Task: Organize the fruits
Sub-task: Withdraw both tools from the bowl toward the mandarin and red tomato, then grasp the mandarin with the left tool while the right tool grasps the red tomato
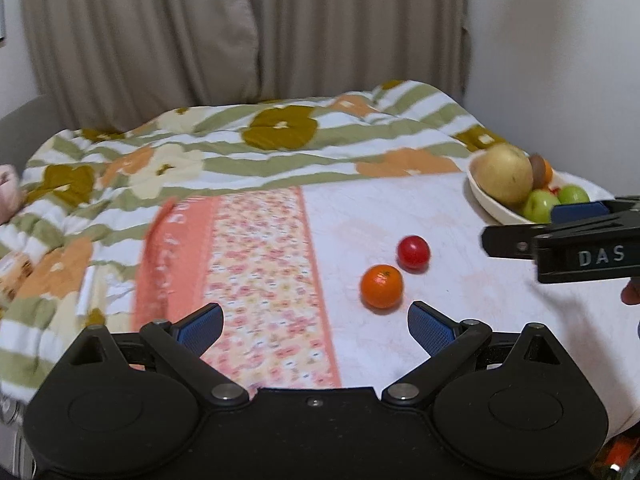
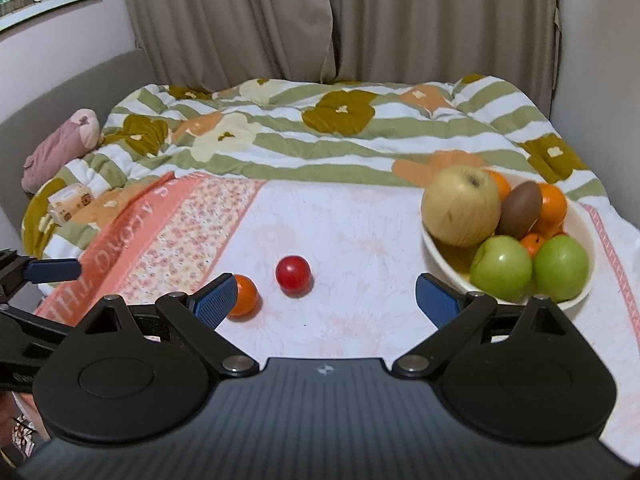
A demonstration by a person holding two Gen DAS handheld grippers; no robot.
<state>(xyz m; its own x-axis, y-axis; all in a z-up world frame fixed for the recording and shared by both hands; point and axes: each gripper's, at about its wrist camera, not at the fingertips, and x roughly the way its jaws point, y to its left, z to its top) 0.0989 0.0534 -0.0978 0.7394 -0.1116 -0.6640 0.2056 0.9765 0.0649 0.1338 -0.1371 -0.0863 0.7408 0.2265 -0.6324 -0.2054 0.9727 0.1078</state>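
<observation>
A small orange and a red round fruit lie side by side on the pale sheet. In the right wrist view the orange is partly behind my right gripper's left finger, and the red fruit lies beyond it. A white bowl at the right holds a big yellow apple, two green apples, a kiwi and oranges; it also shows in the left wrist view. My left gripper is open and empty, just short of the orange. My right gripper is open and empty, near the two loose fruits.
A green-striped flowered quilt lies bunched across the back of the bed. An orange patterned cloth lies left of the fruits. A pink stuffed toy and a small carton sit at far left. Curtains hang behind.
</observation>
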